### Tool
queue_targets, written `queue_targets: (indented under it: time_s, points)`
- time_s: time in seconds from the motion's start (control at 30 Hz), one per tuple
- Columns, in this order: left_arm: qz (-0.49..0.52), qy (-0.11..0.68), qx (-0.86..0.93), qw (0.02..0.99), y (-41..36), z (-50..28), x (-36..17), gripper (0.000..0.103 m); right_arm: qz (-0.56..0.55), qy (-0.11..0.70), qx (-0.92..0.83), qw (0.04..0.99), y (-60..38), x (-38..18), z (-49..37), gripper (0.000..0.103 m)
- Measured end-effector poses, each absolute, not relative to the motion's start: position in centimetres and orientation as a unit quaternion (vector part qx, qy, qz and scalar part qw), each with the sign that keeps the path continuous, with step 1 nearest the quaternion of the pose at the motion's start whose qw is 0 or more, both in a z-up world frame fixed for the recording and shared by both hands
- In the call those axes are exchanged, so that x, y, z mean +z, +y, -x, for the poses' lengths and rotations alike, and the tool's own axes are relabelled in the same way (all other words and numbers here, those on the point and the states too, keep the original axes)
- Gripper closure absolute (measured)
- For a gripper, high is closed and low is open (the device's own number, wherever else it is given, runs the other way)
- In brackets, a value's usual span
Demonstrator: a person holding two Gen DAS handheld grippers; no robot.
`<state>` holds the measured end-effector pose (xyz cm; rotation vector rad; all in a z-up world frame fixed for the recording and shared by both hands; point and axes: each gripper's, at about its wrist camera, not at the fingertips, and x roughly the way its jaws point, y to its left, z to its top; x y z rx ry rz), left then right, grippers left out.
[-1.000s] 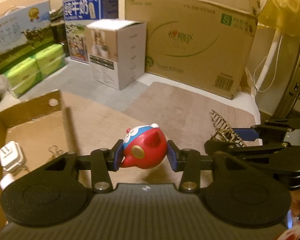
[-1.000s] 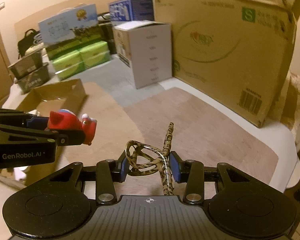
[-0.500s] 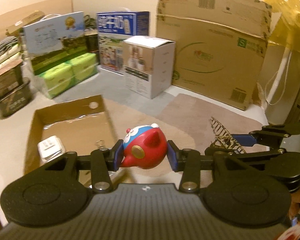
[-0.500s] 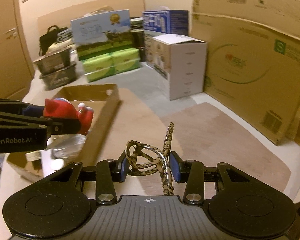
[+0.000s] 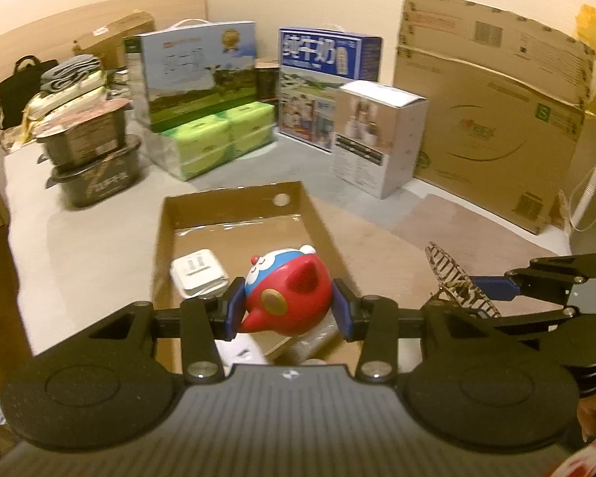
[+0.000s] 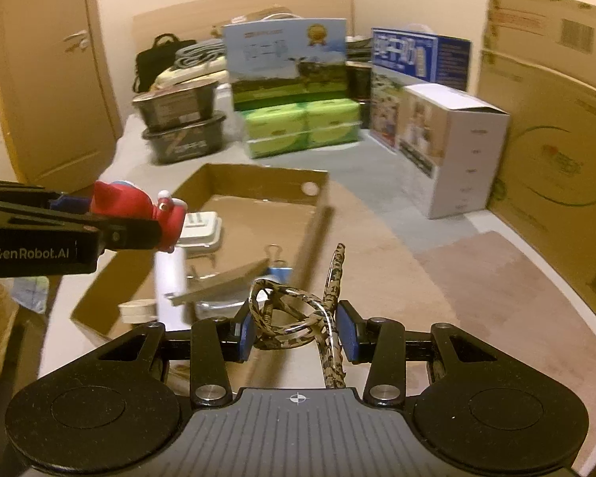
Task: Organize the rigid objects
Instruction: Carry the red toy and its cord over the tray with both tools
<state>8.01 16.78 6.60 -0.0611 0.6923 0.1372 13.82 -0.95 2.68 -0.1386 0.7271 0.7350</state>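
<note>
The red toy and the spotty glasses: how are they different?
The red cartoon toy is round, solid and bright red with a blue-and-white face; the leopard-print glasses are thin, loopy and brown-speckled. The toy sits in the left gripper, the glasses in the right gripper. The toy fills the space between its pads; the glasses have one arm poking forward past theirs. Both are pinched between blue pads above the shallow cardboard box.

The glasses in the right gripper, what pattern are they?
The glasses have a leopard-like brown-and-tan speckle, clearest in the right wrist view.
</note>
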Motion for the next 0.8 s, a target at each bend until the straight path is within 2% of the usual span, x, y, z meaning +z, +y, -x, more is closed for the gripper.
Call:
queue_targets:
  time_s: [0.8]
  points:
    - [0.045,0.352,0.089,0.931,21.8,-8.6,5.6,0.062,0.094,0.349,0.379,0.852,5.1,2.4,-14.7,0.061]
